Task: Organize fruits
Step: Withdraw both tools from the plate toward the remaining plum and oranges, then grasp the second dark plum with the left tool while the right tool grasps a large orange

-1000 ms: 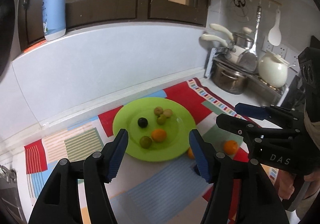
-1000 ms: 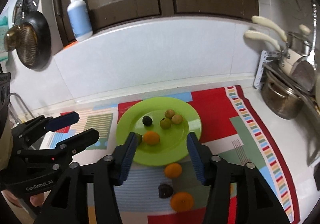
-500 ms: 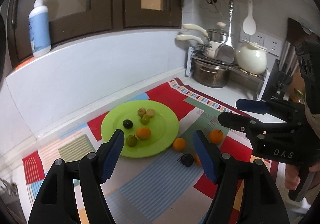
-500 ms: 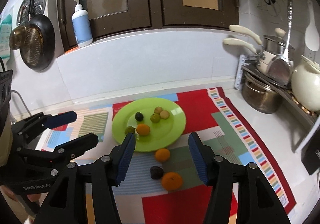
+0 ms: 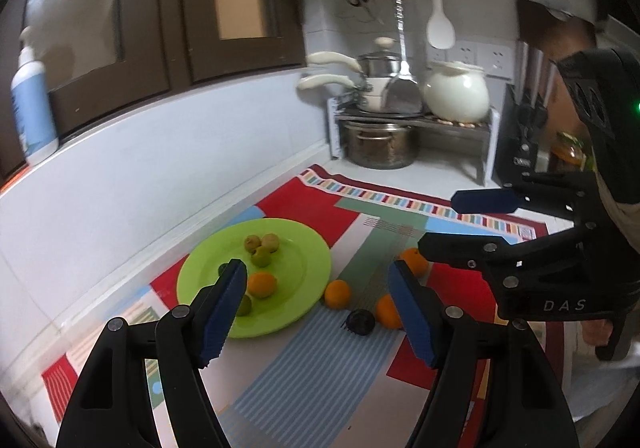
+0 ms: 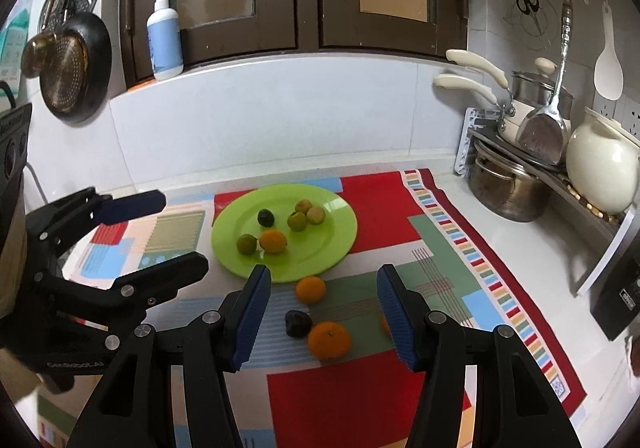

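Observation:
A green plate (image 6: 336, 220) on a colourful mat holds an orange (image 6: 273, 241), several small green fruits and one dark fruit (image 6: 265, 217). On the mat in front of the plate lie oranges (image 6: 310, 289) (image 6: 329, 340) and a dark fruit (image 6: 298, 323); a third orange is partly hidden behind my right finger. My right gripper (image 6: 322, 312) is open and empty, held above these loose fruits. My left gripper (image 5: 318, 312) is open and empty, above the plate's near edge (image 5: 280, 322); it also shows at the left of the right wrist view (image 6: 160, 232).
Pots and a cream kettle (image 6: 600, 172) sit on a rack at the right. A steel pot (image 6: 506, 188) stands beneath it. A soap bottle (image 6: 164, 44) stands on the sill. A pan (image 6: 74, 68) hangs on the left wall. A dark box (image 6: 620, 288) sits at the right edge.
Both grippers have pulled back and up from the plate, so the fruit looks smaller and farther. The left view has swung right toward the rack. Both stay open.

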Motion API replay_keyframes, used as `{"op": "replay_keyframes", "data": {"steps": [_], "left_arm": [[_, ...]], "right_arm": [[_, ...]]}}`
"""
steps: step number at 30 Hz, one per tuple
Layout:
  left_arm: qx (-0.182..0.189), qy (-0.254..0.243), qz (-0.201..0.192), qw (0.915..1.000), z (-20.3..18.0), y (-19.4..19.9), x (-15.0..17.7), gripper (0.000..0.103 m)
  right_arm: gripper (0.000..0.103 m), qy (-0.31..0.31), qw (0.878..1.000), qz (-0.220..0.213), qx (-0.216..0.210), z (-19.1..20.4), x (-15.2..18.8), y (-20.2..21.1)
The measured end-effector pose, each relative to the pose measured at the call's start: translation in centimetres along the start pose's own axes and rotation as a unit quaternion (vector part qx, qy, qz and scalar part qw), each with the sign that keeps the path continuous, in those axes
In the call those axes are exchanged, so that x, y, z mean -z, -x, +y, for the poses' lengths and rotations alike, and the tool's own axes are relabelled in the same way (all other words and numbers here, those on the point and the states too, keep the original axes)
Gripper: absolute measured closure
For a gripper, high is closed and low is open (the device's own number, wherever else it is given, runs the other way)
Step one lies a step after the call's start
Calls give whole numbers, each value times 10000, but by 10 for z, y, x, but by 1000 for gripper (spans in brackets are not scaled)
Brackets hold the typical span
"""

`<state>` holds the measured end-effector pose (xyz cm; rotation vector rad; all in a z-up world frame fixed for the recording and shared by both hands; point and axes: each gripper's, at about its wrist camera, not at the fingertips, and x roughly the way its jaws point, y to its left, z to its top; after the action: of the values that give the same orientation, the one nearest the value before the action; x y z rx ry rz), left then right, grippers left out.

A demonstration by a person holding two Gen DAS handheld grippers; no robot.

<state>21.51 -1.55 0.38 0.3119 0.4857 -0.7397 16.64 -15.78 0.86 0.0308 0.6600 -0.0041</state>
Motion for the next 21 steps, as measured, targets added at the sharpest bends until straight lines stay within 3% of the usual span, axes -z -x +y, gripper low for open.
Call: {"op": "replay_keyframes", "data": {"steps": [9,21], "left_arm": [[418,-439,129,9981,-9,-24,13,31],[760,-1027,542,9903,-20,-60,35,32]], "right_arm": [[47,223,9994,265,56,-2,15,-17],[47,695,9933,899,-202,0,42,-55]]}}
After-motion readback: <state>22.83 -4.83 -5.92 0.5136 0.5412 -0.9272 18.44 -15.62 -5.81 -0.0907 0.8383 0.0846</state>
